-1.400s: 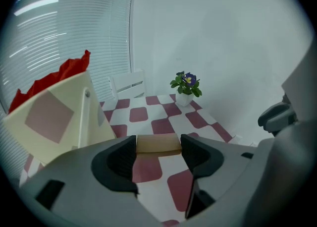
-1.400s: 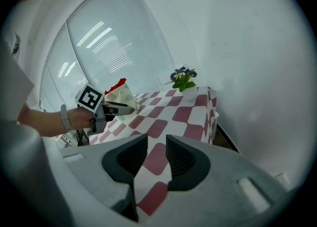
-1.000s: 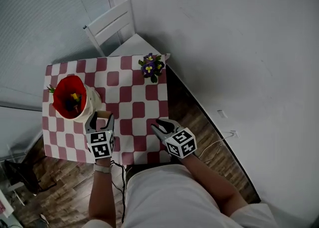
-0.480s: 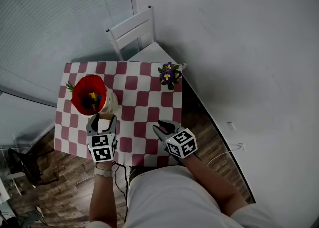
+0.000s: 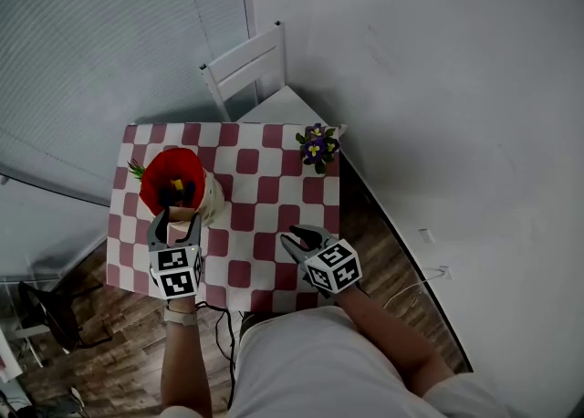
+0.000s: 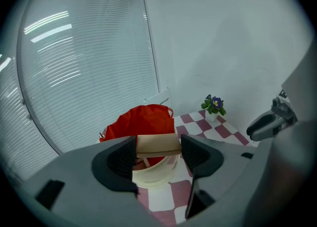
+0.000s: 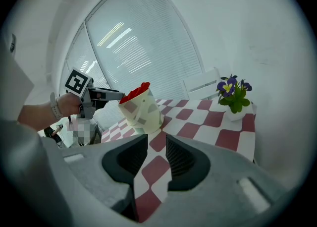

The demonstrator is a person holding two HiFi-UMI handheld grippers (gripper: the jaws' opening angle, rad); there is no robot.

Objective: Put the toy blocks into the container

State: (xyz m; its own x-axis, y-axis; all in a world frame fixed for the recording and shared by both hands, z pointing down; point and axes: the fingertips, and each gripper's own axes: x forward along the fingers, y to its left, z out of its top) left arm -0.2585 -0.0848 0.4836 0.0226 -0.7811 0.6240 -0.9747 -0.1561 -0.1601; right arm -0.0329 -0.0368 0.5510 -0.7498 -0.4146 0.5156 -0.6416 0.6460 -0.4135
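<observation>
A cream container with a red lining stands on the left of the checked table; coloured toy blocks lie inside it. My left gripper is at the container's near side, shut on a tan wooden block. In the left gripper view the block hangs just in front of the container's red rim. My right gripper hovers over the table's near right part, jaws drawn together with nothing between them. From the right gripper view the container and left gripper show at left.
A small pot of purple flowers stands at the table's far right corner. A white chair is behind the table, by the blinds. The table's near edge is close to the person's body; wood floor lies to the right.
My left gripper with the tan block has come in line with the container's near side. The head view has shifted. The right gripper has barely moved.
</observation>
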